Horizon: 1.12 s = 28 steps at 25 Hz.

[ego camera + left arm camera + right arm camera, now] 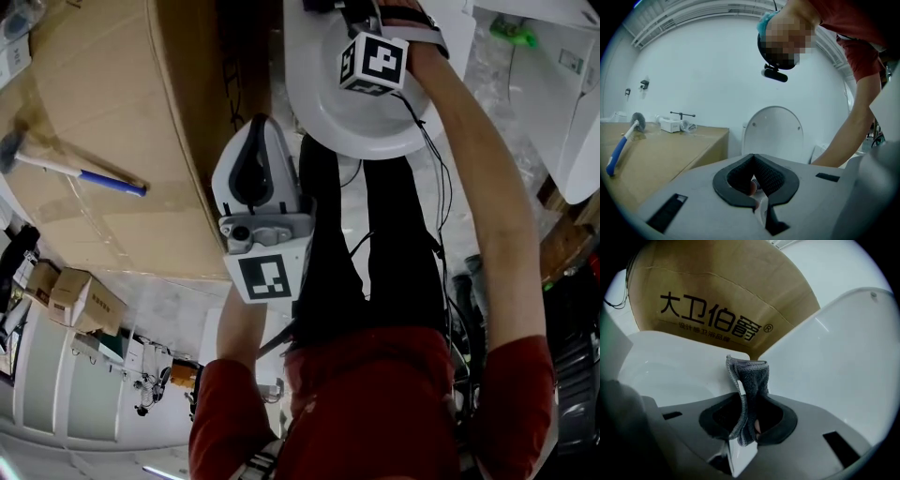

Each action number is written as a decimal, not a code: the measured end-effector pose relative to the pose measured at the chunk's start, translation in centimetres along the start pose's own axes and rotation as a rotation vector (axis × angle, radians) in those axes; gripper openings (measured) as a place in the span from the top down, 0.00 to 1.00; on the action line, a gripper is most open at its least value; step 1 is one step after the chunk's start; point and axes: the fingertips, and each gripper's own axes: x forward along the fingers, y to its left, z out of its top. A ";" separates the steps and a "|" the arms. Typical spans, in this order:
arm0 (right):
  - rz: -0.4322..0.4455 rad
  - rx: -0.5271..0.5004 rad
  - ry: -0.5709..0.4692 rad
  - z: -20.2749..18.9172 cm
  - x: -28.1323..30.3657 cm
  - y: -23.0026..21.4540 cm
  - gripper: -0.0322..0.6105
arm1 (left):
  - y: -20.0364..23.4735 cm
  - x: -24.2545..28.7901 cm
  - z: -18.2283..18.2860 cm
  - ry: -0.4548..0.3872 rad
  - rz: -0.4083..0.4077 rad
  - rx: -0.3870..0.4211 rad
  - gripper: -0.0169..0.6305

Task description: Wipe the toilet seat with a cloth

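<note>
My right gripper (749, 401) clamps the cloth (752, 371), with little past my fingertips. Hard rubbing on the seat (670, 362) below could drag it loose. My left gripper (754, 180) is clenched and empty.

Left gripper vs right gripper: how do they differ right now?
The right gripper is clamped on a grey cloth; the left gripper is shut on nothing. The right gripper points down over the toilet rim; the left gripper sits beside the cardboard box, aimed roughly level at the raised lid. Shared: both have their jaws closed.
</note>
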 end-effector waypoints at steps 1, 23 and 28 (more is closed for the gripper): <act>-0.006 0.002 0.007 -0.9 -0.3 -0.1 0.82 | -0.3 0.2 0.1 0.001 -0.005 0.001 0.95; -0.021 0.289 0.264 -19.0 -6.1 -1.0 0.82 | -6.7 2.9 1.7 0.012 -0.092 0.021 0.95; -0.003 0.396 0.290 -19.3 -7.9 -1.4 0.82 | -7.2 3.3 3.4 0.027 -0.088 0.014 0.95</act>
